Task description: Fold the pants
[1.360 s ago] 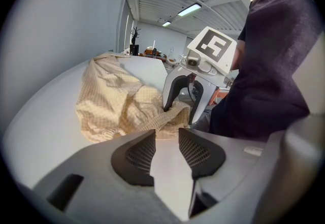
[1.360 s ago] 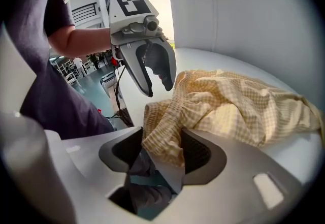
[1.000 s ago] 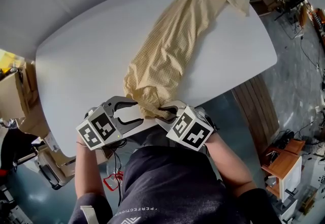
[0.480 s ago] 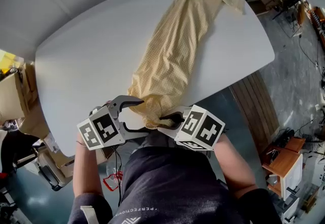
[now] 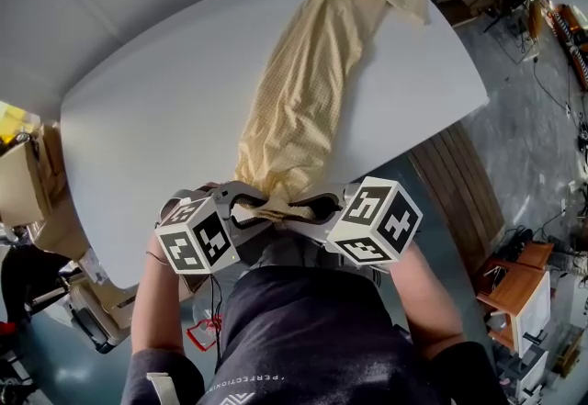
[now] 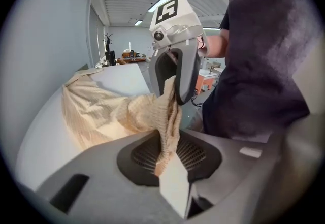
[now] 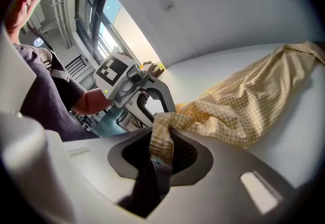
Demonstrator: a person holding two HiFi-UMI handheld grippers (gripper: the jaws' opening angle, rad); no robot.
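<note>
Yellow checked pants (image 5: pixel 303 82) lie lengthwise on the white table (image 5: pixel 165 109), running from the near edge to the far right corner. At the near end my left gripper (image 5: pixel 248 207) and right gripper (image 5: pixel 309 208) face each other, each clamped on the bunched cloth edge. In the left gripper view the cloth (image 6: pixel 101 116) runs down between my left gripper's (image 6: pixel 167 164) jaws, which have just been closing on it. In the right gripper view a twisted fold of the pants (image 7: pixel 244 111) sits pinched in my right gripper (image 7: pixel 160 149), whose jaws have also been closing.
The person's dark-clad torso (image 5: pixel 312 339) stands against the table's near edge. Cardboard boxes (image 5: pixel 23 178) sit on the floor at the left. Wooden planks (image 5: pixel 455 183) and an orange-topped cabinet (image 5: pixel 514 293) are at the right.
The left gripper moved right onto the pants' near end and its wide jaws closed on the cloth. The right gripper rose with its hold, lifting the end off the table.
</note>
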